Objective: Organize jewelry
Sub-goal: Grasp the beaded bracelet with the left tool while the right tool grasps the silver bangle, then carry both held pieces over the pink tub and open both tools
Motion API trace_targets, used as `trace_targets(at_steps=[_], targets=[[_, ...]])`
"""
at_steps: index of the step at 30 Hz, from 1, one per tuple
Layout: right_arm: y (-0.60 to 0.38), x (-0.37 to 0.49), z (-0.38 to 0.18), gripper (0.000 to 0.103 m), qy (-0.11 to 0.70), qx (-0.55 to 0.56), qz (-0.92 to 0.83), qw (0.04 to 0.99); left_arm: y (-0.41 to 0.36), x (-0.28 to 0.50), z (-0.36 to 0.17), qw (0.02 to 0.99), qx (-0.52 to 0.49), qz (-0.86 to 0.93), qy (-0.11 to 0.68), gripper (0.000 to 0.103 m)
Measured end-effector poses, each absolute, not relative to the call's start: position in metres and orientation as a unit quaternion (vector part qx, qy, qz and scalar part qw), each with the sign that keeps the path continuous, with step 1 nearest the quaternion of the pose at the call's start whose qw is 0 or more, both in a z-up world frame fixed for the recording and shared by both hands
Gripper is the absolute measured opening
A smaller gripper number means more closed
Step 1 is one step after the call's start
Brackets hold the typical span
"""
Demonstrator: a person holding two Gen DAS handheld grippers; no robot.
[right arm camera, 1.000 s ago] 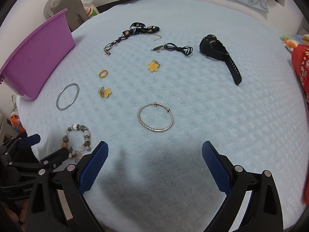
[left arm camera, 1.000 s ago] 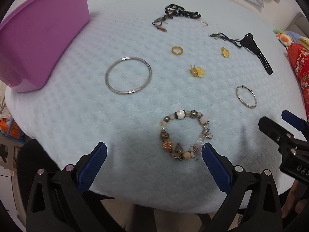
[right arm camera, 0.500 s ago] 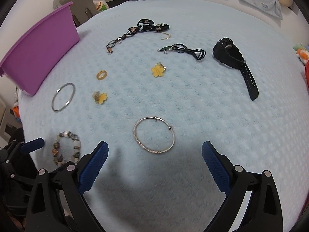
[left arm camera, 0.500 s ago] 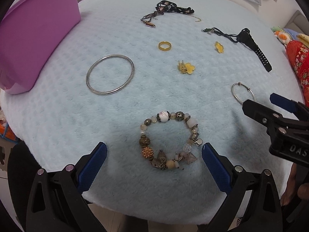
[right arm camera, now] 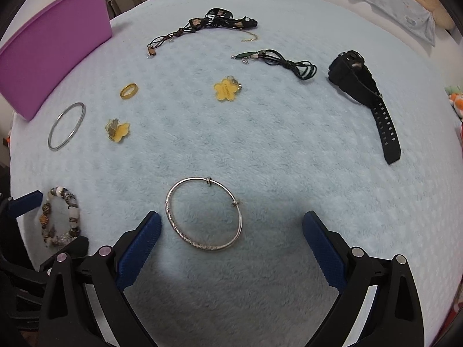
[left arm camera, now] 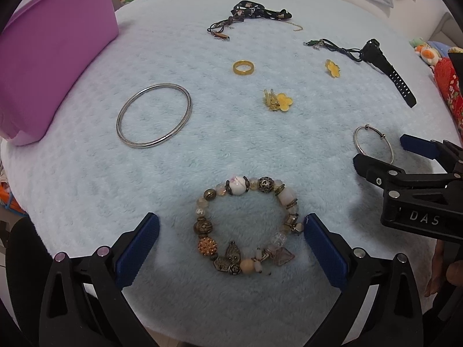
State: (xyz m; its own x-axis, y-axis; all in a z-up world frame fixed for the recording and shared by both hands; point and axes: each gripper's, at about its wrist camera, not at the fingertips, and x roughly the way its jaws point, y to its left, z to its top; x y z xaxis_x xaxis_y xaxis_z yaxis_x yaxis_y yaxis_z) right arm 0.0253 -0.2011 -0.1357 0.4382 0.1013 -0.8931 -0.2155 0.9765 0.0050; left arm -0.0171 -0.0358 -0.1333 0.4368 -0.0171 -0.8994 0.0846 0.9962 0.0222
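A beaded charm bracelet (left arm camera: 246, 225) lies flat between the spread fingers of my open left gripper (left arm camera: 231, 240); its right edge sits close to the right fingertip. In the right wrist view a thin silver bangle (right arm camera: 204, 214) rests just ahead of my open right gripper (right arm camera: 231, 240), nearer the left fingertip. Further out lie a large plain silver bangle (left arm camera: 154, 115), a gold ring (left arm camera: 244, 68), two yellow flower charms (right arm camera: 227, 90) (right arm camera: 118, 130), a black watch (right arm camera: 364, 95), a green-clasp cord necklace (right arm camera: 277, 60) and a black patterned strap (right arm camera: 220, 21).
A purple bin (left arm camera: 49, 57) stands at the far left on the pale blue fluffy cloth (right arm camera: 289, 144). The cloth's edge drops off close in front of both grippers. Soft toys (left arm camera: 428, 52) and red fabric (left arm camera: 448, 86) sit beyond the right edge.
Both grippers have moved forward and down. The beaded bracelet now lies between my left fingers, and the thin bangle sits closer to my right gripper.
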Motion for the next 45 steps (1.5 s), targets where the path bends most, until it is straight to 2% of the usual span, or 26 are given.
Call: trace_targets(at_steps=[11,14,17,20,22,23,24,27,32,45], targets=[[-0.2,0.022,-0.137,0.094,0.503,-0.049,0.092,0.858,-0.038,-0.02,-0.136,0.859,0.032,-0.022,0.51,0.097],[-0.199,0.02,-0.135,0.092,0.502,-0.046,0.091,0.859,-0.037,-0.022,-0.134,0.859,0.032,-0.032,0.51,0.092],[-0.2,0.016,-0.133,0.085,0.502,-0.039,0.096,0.859,-0.039,-0.024,-0.132,0.858,0.033,-0.036,0.511,0.083],[-0.195,0.012,-0.129,0.07,0.5,-0.043,0.104,0.859,-0.041,-0.026,-0.127,0.86,0.035,-0.041,0.508,0.067],[-0.192,0.009,-0.127,0.06,0.497,-0.045,0.109,0.86,-0.045,-0.028,-0.123,0.86,0.038,-0.052,0.506,0.045],[-0.19,0.007,-0.126,0.052,0.494,-0.045,0.112,0.861,-0.046,-0.028,-0.123,0.86,0.04,-0.053,0.506,0.04],[-0.19,0.006,-0.125,0.048,0.494,-0.041,0.117,0.861,-0.048,-0.029,-0.122,0.86,0.047,-0.053,0.505,0.026],[-0.192,0.005,-0.123,0.048,0.493,-0.022,0.116,0.862,-0.045,-0.028,-0.12,0.859,0.038,-0.057,0.508,0.012],[-0.203,0.001,-0.115,0.048,0.492,0.029,0.121,0.862,-0.036,-0.027,-0.114,0.857,0.013,-0.069,0.511,0.012],[-0.208,-0.024,-0.093,0.048,0.482,0.072,0.114,0.866,-0.018,-0.026,-0.073,0.87,-0.038,-0.103,0.48,0.009]])
